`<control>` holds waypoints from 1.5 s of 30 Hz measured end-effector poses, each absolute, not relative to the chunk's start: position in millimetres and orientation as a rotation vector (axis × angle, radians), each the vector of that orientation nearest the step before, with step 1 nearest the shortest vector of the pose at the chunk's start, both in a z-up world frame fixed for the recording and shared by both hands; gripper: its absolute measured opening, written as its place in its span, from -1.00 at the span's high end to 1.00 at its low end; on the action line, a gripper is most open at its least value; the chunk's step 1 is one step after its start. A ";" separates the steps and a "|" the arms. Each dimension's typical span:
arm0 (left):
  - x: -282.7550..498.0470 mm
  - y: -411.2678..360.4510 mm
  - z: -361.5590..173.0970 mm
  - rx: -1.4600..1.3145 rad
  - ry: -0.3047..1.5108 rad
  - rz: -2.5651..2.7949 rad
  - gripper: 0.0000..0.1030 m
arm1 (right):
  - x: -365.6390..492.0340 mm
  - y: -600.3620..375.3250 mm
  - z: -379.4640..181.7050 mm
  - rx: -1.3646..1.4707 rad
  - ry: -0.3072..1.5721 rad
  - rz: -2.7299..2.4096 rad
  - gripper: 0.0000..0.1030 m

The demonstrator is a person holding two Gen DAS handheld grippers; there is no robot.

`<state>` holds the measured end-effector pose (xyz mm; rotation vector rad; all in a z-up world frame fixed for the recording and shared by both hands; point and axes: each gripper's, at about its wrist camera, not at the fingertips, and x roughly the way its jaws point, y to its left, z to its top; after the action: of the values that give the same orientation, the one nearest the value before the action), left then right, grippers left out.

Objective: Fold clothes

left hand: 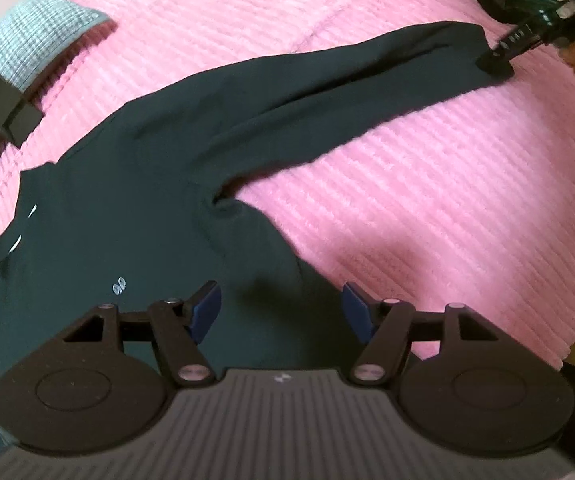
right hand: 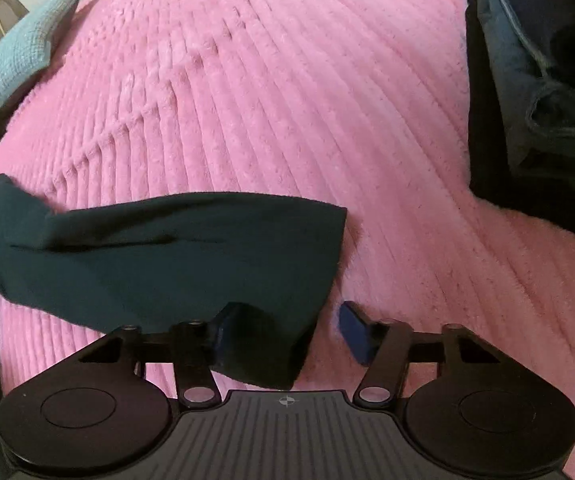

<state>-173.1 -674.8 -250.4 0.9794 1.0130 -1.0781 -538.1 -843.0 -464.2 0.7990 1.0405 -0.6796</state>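
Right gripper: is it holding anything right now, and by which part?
No firm hold. The right gripper is open at the cuff end of the dark green shirt's sleeve, fingers straddling the cuff corner. The left gripper is open too.

Both grippers: black linkage arms, silver pivot screws, blue finger pads (left hand: pixel 206 312), ribbed grey housing, round black discs.

Smooth matt cloth shirt (left hand: pixel 135 184) on a fluffy ribbed pink blanket (left hand: pixel 427 208).
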 end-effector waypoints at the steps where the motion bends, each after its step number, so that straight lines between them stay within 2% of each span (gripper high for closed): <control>1: -172.7 -674.0 -249.4 0.975 1.016 -1.073 -0.23 | -537.0 -841.4 -461.8 0.797 1.044 -0.675 1.00; 5: -170.5 -673.3 -242.6 0.957 1.006 -1.062 -0.23 | -558.5 -815.6 -429.6 0.769 1.036 -0.695 1.00; 10: -168.4 -672.3 -241.9 0.944 1.008 -1.051 -0.23 | -575.1 -782.0 -442.2 0.800 1.142 -0.712 1.00; 17: -168.8 -635.5 -230.8 0.922 1.023 -0.990 -0.23 | -568.9 -768.6 -433.2 0.690 1.137 -0.780 0.97; 19: -169.2 -611.8 -229.2 0.918 1.044 -0.958 -0.23 | -559.7 -757.5 -424.0 0.671 1.125 -0.761 0.61; 20: -169.3 -598.6 -228.6 0.917 1.054 -0.942 -0.23 | -555.2 -751.0 -419.0 0.663 1.118 -0.751 -0.05; 21: -169.0 -582.8 -228.4 0.916 1.067 -0.924 -0.23 | -548.4 -741.0 -415.9 0.656 1.107 -0.727 -0.31; 29: -160.0 -431.6 -235.6 0.858 1.187 -0.773 -0.23 | -486.5 -622.9 -417.5 0.734 1.102 -0.435 -0.30; 39: -116.4 -233.0 -274.2 0.690 1.330 -0.650 -0.22 | -437.5 -458.7 -453.7 0.723 1.269 -0.313 -0.29; 41: -107.9 -205.1 -284.5 0.656 1.358 -0.642 -0.15 | -436.2 -449.0 -457.4 0.741 1.288 -0.338 -0.29; 45: -98.0 -190.2 -297.1 0.574 1.398 -0.666 0.23 | -432.9 -434.2 -463.3 0.740 1.328 -0.358 -0.29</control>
<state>-97.9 -190.2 -297.1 0.5745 1.3977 -0.6659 -432.9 -434.2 -463.3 0.7403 1.3285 -0.3583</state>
